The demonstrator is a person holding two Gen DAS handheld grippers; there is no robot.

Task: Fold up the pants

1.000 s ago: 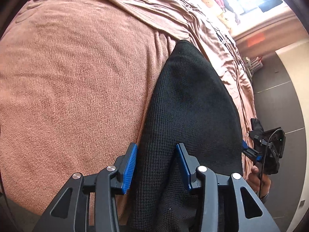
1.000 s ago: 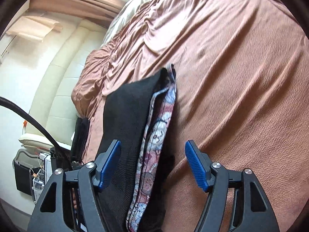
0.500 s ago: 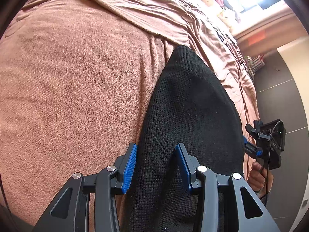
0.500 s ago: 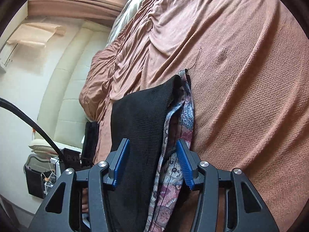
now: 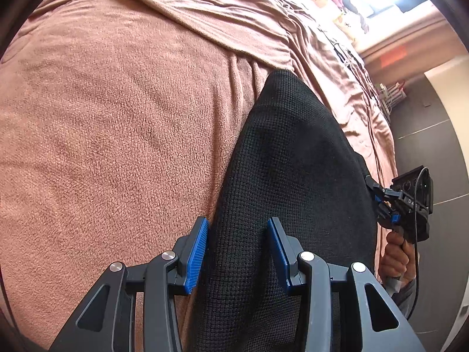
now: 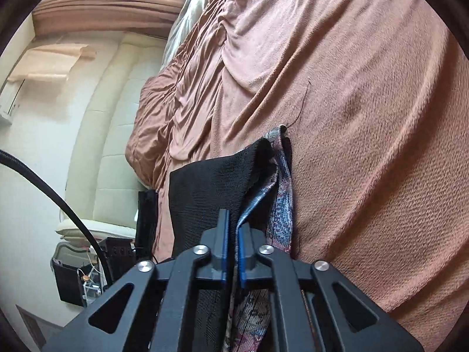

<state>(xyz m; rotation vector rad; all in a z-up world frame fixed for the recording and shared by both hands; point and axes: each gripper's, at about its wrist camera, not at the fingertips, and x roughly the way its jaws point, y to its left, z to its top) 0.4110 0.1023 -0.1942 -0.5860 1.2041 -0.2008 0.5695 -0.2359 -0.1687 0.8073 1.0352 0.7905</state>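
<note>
The black pants [image 5: 293,176] are lying folded on the bed [image 5: 117,117], near its edge, over the pinkish-brown blanket [image 6: 366,117]. In the right wrist view a patterned inner layer [image 6: 281,199] is showing along the side of the black fabric.

The right gripper [image 6: 233,252] is now pinching the pants: its blue pads [image 6: 224,246] are pressed almost together with the black cloth and the patterned layer caught between them. A second ago those fingers were standing wide apart on either side of the fabric edge, and half a second ago they were partly drawn in, so the closing has finished since then. From the left wrist view the right gripper [image 5: 381,205] is sitting at the far right edge of the pants, held by the person's hand [image 5: 395,252], a little higher along that edge than before.

The left gripper [image 5: 234,252] is staying spread as in the earlier frames, its blue pads [image 5: 198,252] straddling a ridge of the black fabric; the left pad is touching the cloth's edge, while the right pad is standing over the fabric, and whether it touches cannot be told. The pants themselves are lying much as they did a second ago.
</note>
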